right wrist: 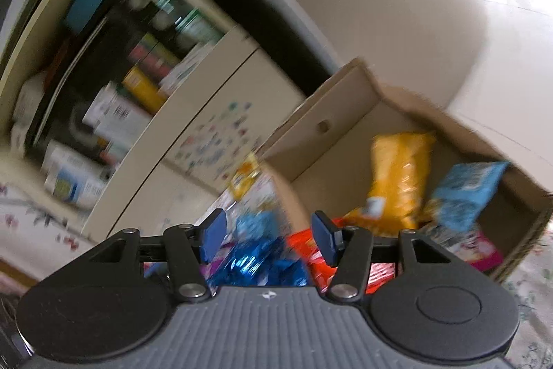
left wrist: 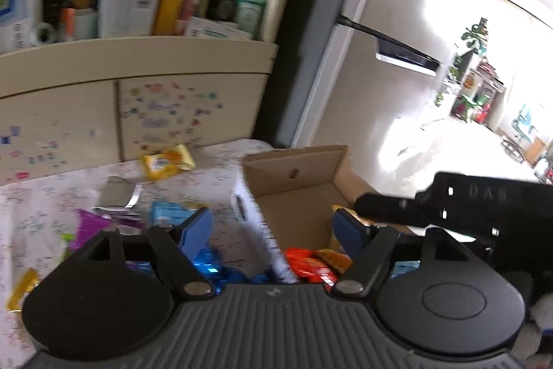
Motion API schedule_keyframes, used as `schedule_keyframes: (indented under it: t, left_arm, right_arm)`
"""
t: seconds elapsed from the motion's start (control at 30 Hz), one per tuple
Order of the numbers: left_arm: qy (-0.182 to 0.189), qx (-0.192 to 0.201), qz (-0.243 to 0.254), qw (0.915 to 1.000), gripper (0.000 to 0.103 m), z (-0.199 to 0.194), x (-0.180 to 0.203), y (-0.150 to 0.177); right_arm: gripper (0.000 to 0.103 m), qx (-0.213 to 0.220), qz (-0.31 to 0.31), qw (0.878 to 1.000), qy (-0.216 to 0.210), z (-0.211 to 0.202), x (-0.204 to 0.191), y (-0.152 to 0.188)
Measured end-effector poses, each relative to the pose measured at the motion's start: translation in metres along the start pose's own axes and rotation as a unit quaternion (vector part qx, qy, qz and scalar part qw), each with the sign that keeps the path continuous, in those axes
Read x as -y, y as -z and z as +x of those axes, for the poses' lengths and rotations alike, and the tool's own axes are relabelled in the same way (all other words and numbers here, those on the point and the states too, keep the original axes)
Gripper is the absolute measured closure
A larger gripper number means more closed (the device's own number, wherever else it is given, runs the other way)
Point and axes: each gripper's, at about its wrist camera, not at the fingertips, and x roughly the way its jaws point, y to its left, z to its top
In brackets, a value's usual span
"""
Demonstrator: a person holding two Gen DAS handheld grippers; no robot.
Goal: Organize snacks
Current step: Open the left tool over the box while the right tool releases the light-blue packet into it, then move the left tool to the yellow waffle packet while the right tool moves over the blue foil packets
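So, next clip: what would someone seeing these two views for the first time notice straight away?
Probably the open cardboard box right of centre, with a big yellow snack bag and a light blue packet inside. Next, the bright wrappers on the flowery tablecloth: a small yellow packet near the cupboard, and shiny blue wrappers below the open right gripper. Behind, a cluttered shelf fills the upper left.

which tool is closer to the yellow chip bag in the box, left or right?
Right, as far as I can judge. The right tool is open at the cardboard box wall, the yellow chip bag just ahead. The left tool, also open, straddles the box's near wall.
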Motion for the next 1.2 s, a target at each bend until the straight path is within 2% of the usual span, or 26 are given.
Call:
schedule_keyframes:
  t: [0.27, 0.5, 0.67, 0.77, 1.0, 1.2]
  left_arm:
    - [-0.051, -0.008, -0.005, 0.9987, 0.022, -0.03, -0.045, 0.005]
    - [-0.105, -0.046, -0.018, 0.9933, 0.021, -0.043, -0.098, 0.018]
    - [-0.138, -0.066, -0.004, 0.9882, 0.021, -0.048, -0.125, 0.028]
    - [-0.151, -0.088, -0.012, 0.9845, 0.021, -0.044, -0.145, 0.035]
    - [-0.138, -0.132, -0.057, 0.9799, 0.021, -0.025, -0.172, 0.046]
    - [-0.135, -0.151, -0.034, 0.9786, 0.021, -0.006, -0.174, 0.051]
  right_arm:
    - [0.039, -0.07, -0.032, 0.997, -0.032, 0.024, -0.018, 0.022]
    - [0.035, -0.123, -0.014, 0.992, -0.031, 0.043, -0.022, 0.042]
    - [0.029, -0.122, -0.012, 0.992, 0.018, 0.05, -0.022, 0.05]
    - [0.029, -0.117, -0.026, 0.992, 0.049, 0.056, -0.025, 0.055]
    - [0.024, -0.107, -0.062, 0.987, 0.099, 0.077, -0.04, 0.068]
    - [0.024, -0.096, -0.103, 0.978, 0.153, 0.092, -0.048, 0.077]
